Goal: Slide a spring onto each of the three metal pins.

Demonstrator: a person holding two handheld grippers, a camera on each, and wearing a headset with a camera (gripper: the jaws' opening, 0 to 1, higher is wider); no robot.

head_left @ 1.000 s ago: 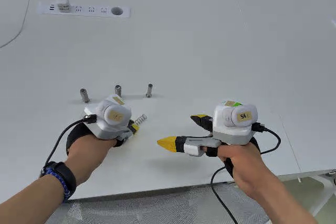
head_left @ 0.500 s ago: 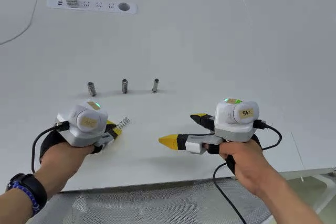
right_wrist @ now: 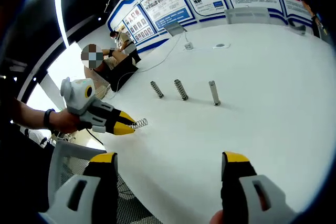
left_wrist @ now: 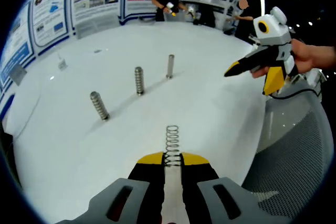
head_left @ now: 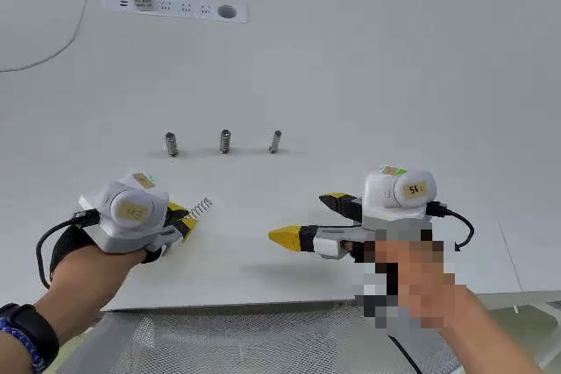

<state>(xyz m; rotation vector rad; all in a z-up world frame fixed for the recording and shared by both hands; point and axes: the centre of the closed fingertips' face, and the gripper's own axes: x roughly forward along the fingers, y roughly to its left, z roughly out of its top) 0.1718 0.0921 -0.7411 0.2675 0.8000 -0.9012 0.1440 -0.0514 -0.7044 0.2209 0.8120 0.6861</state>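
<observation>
White bench (head_left: 351, 85) stretches ahead of us, with a power strip (head_left: 175, 6) lying well beyond the bare metal pin (head_left: 275, 141). That pin stands upright at the right end of a row of three. Just left of it we see the middle pin (head_left: 225, 141), and left again the outer pin (head_left: 172, 144). Both are upright, and each wears one of the fitted springs (left_wrist: 139, 78) around its shaft.

Nearer to us than the bare pin and off to its left, the left gripper (head_left: 186, 221) is held over the bench. Its jaws are clenched on one end of the loose spring (head_left: 200, 208), and the rest of the coil sticks out past the yellow tips, roughly toward the row. Nearer than the bare pin and a little to its right, the right gripper (head_left: 305, 219) is held with its jaws spread wide, nothing between them, well apart from the left gripper.
</observation>
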